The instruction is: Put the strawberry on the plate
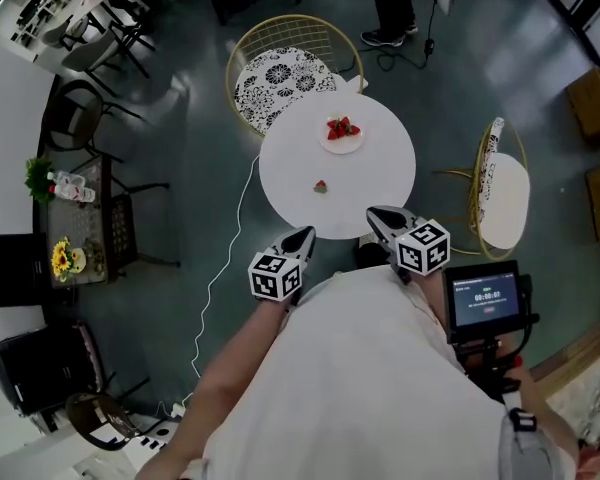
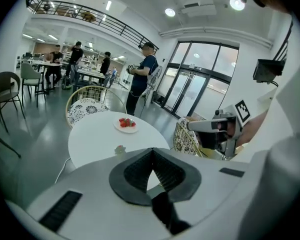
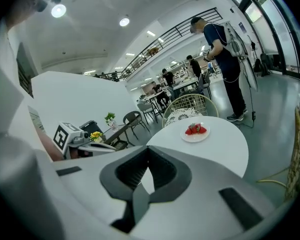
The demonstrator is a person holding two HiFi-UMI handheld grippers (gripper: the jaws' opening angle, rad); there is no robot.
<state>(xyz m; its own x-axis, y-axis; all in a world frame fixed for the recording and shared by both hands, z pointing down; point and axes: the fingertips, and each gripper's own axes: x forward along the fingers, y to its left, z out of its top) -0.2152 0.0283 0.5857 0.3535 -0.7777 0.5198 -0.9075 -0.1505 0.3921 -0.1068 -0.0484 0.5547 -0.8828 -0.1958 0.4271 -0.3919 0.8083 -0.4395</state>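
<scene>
Big open hall with a dark floor (image 1: 210, 168), and in the middle sits a round white desk (image 1: 375, 173) with wire chairs (image 1: 280, 43) around it. We have one loose strawberry (image 1: 321, 186) on the bare desk top, on the half nearer to us. The plate (image 1: 342, 150) is further back and well apart from it, and already carries other strawberries (image 1: 342, 127).

We'd expect the strawberry to be very light, soft and easy to bruise, with a rounded body that might roll or squirt out if pinched off-centre. We reckon the best hold is across its widest part with a gentle squeeze, not on the leafy end. It's too small in our views to tell which way it's lying.

The left hand-held gripper (image 1: 304, 234) and the right hand-held gripper (image 1: 380, 214) both hover at the near edge of the desk. Each has its jaws together with nothing between them. The strawberry lies ahead of both and between them, nearer the left one and touching neither. In the left gripper view it shows just beyond the jaws, a little to the left. So we figure the jaws need to come apart before anything gets picked up
</scene>
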